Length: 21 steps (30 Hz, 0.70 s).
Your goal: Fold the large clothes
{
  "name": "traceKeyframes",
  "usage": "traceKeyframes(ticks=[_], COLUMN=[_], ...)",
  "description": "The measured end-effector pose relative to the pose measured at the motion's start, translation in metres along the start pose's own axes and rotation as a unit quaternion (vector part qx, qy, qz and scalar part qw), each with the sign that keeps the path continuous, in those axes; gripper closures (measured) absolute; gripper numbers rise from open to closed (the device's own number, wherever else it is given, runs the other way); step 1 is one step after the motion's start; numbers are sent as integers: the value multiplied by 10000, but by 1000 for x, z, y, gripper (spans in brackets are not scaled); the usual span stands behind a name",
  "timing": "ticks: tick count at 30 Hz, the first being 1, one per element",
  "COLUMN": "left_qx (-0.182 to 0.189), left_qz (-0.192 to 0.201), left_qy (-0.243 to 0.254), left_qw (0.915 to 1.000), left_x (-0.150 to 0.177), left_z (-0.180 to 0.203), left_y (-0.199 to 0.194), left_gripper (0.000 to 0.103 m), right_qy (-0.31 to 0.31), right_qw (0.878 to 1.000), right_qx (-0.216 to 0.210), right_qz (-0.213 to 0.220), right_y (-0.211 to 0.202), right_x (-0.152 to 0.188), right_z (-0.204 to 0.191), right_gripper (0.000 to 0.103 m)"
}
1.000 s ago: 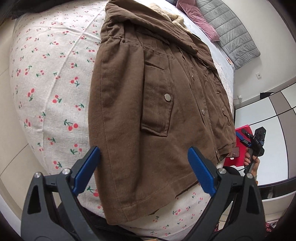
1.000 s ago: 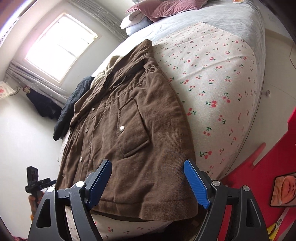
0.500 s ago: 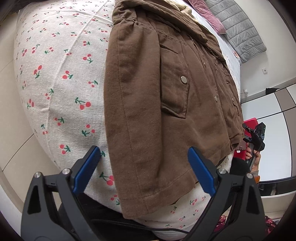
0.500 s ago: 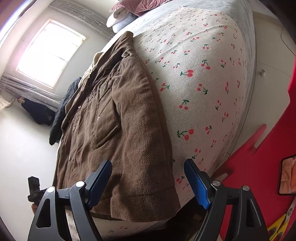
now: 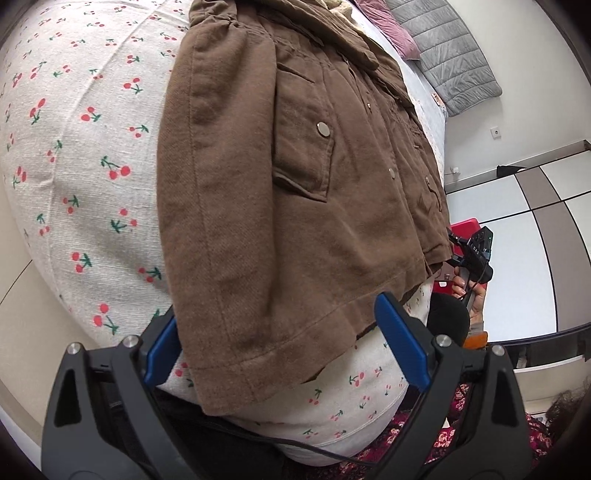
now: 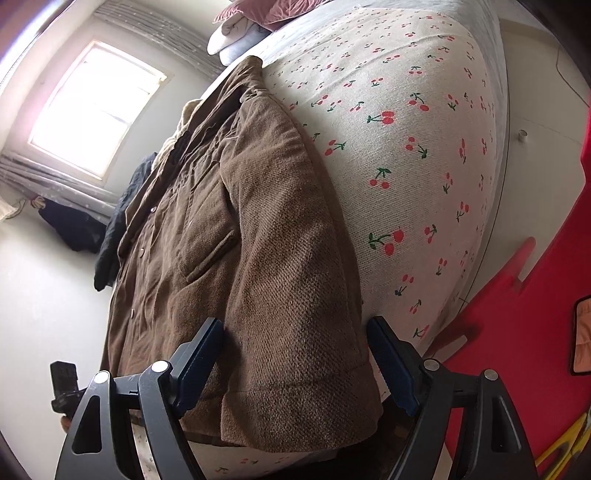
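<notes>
A brown button-front jacket (image 5: 295, 192) lies flat on a cherry-print bedspread (image 5: 92, 147), hem toward me. My left gripper (image 5: 282, 345) is open, its blue pads (image 5: 400, 343) standing either side of the jacket's near left hem corner, just above the cloth. In the right wrist view the same jacket (image 6: 236, 258) fills the middle. The right gripper (image 6: 295, 363) is open too and straddles the right hem corner, with a folded sleeve edge lying between its pads (image 6: 391, 365). Each view shows the other gripper (image 5: 474, 254) small at the far hem corner (image 6: 64, 384).
Pink pillows (image 6: 258, 11) and a grey quilt (image 5: 447, 55) lie at the head of the bed. A dark garment (image 6: 118, 221) hangs off the far side under a window (image 6: 96, 110). A red floor mat (image 6: 517, 332) and wardrobe doors (image 5: 535, 221) flank the bed's foot.
Both grippers have come down and closer to the jacket's hem. The hem corners, earlier ahead of the pads, now sit between them. The jaws kept the same width.
</notes>
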<state>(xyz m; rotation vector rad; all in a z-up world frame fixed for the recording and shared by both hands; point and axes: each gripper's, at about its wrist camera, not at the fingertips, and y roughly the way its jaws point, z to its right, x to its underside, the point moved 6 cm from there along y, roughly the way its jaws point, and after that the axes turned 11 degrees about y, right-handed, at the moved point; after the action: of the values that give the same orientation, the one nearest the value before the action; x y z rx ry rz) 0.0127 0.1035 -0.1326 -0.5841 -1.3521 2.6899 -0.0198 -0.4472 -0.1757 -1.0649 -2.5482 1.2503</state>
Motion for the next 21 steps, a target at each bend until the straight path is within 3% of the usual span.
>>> traceKeyframes(ticks=[5,9,15,17,21], left_qx=[43,63,257,269,239], left_qz=[75,87,22,34,200], left_qy=[-37,-92,-219,-230,-247], left_qw=[10000,9999,9994,9994,9992], left_x=[1,2,6,6,0], left_z=[10,14,21,26,34], left_y=[4,5,14,16,14], left_gripper=[14,28,57,66,79], right_qy=[-95,-120,-276,-367,-470], right_qw=[9999,9997,9986,9981,9968], right_qx=[114,147,250,220,84], right_qz=[87,168,369,450,640], right_y=[-3,-9,-21,-27,-37], right_x=[5,8,13,16,16], right_z=[-4,-7,-15,-19,-33], right_gripper=[29,37,65,81,89])
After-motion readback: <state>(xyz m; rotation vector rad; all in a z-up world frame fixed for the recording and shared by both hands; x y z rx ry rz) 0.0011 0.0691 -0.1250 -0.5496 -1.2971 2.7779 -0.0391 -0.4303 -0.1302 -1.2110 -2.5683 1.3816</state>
